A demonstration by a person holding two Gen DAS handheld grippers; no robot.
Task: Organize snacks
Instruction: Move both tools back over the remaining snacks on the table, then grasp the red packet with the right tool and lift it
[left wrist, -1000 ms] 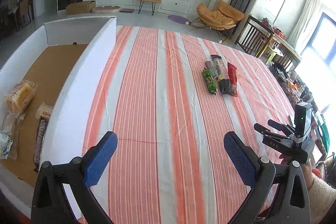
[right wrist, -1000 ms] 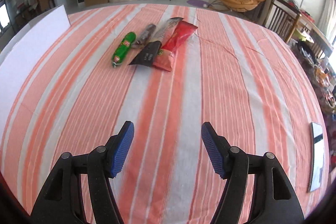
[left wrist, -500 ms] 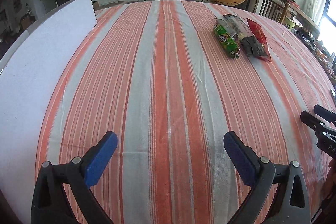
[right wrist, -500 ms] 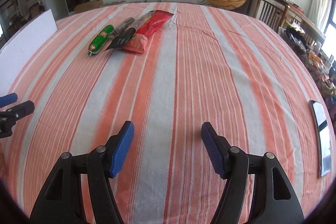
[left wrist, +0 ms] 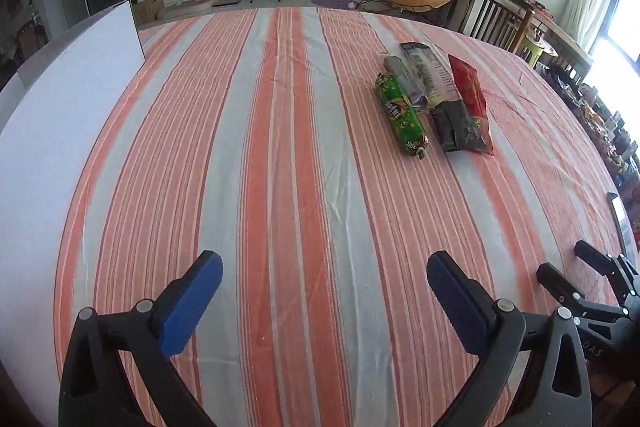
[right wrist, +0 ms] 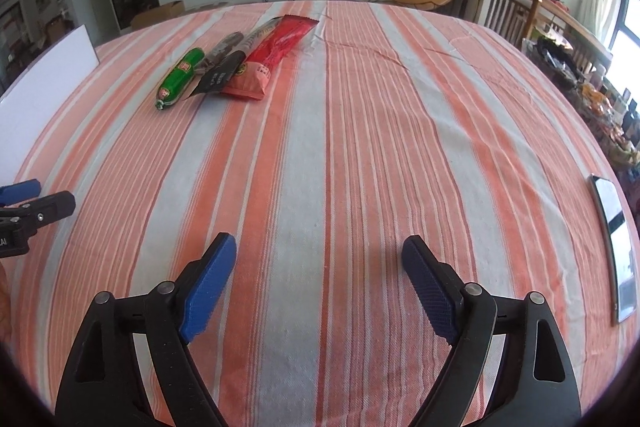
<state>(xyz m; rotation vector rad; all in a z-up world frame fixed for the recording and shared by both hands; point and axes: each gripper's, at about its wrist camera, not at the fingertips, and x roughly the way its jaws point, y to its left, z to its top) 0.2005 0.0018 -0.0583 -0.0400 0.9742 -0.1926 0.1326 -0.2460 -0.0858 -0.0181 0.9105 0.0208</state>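
Several snack packs lie side by side on the striped tablecloth: a green sausage pack (left wrist: pixel 401 117) (right wrist: pixel 179 77), a grey-black pack (left wrist: pixel 436 95) (right wrist: pixel 224 67) and a red pack (left wrist: pixel 470 95) (right wrist: pixel 272 57). My left gripper (left wrist: pixel 324 285) is open and empty, low over the cloth, well short of the snacks. My right gripper (right wrist: pixel 318 277) is open and empty, also near the front. Each gripper shows at the edge of the other's view.
The white wall of a box (left wrist: pixel 60 115) (right wrist: pixel 44 83) stands along the left side of the table. A phone (right wrist: pixel 614 243) lies flat at the right edge. Chairs and a side table crowd the right.
My left gripper swung right, away from the box; its inside has left the view and the snacks now sit ahead. My right gripper pulled back from the snacks and turned a little right.
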